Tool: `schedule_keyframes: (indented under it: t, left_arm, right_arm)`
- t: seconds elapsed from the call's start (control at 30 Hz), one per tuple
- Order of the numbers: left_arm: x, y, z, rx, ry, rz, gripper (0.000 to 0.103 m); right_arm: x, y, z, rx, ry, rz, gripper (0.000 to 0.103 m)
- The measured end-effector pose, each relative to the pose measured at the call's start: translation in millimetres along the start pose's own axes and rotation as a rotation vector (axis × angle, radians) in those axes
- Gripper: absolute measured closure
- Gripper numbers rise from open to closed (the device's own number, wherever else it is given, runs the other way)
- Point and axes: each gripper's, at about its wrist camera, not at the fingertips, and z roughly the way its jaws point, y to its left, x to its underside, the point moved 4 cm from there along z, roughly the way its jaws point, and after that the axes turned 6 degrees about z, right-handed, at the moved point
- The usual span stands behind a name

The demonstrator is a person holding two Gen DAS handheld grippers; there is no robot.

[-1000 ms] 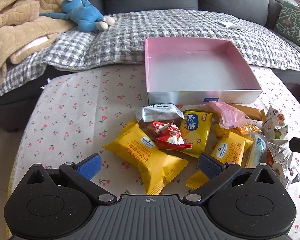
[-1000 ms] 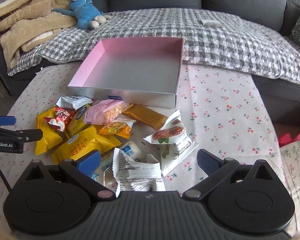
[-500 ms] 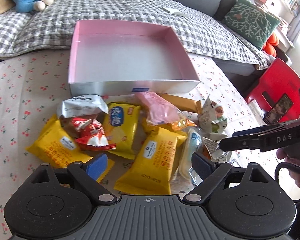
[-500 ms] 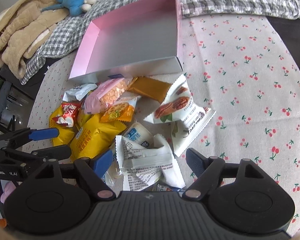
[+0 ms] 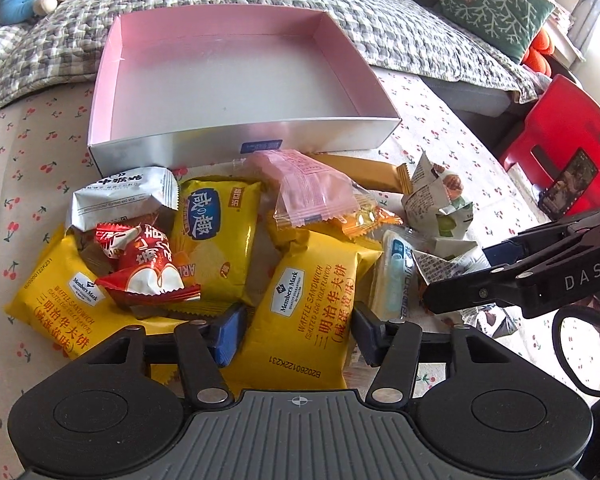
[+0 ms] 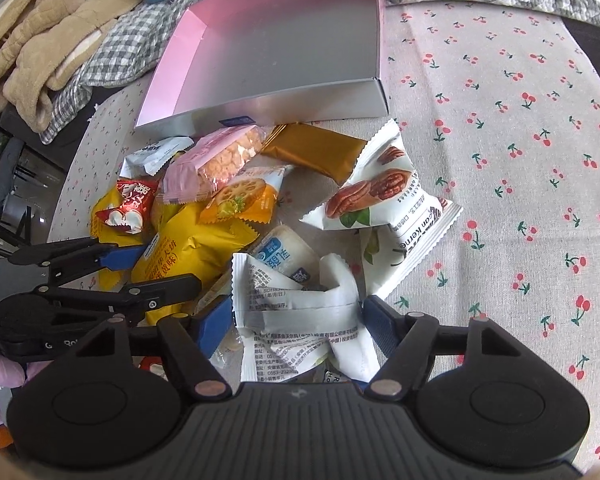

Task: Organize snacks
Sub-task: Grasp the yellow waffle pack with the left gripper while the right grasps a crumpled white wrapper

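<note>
Where a second ago both grippers hung back above the cherry-print tablecloth (image 6: pixel 500 128), each has now dropped in low over the snack pile. The left gripper (image 5: pixel 296 330) straddles a yellow waffle sandwich packet (image 5: pixel 310 312), its blue pads close to the wrapper's two edges, though whether they are pressing on it cannot be told. The right gripper (image 6: pixel 296 320) likewise brackets a crumpled white packet (image 6: pixel 300 312), and contact there is equally unclear. The waffle sandwich packet lies flat, label up, printed with "Member's Mark" and Chinese lettering, its lower part glossy and puffed. It sits in the heap just in front of the pink box (image 5: pixel 104 92), beside a second yellow waffle packet (image 5: pixel 56 300), a red candy wrapper (image 5: pixel 140 260) and a pink cracker packet (image 5: pixel 308 188).
</note>
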Motion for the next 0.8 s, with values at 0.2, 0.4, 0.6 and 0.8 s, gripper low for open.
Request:
schedule_keyframes:
  t: [0.2,0.4,0.6,0.8]
  left_arm:
    - [0,-2,2,-0.005,-0.013,-0.001,0.057]
    - [0,-6,-2,-0.006,-0.022,0.006,0.063]
    - [3,-10,-12,0.01,-0.005,0.012,0.064]
    - [11,-16,-31,0.031,-0.012,0.025,0.064]
  right_arm:
    - [1,1,0,-0.012,-0.014,-0.024,0.042]
    - [-1,4,-2,-0.019,-0.035,-0.028,0.048]
    - [-2,5,-13,-0.052,-0.065,-0.01,0.052]
    - [-2,6,-26,-0.09,-0.097,0.006,0.052]
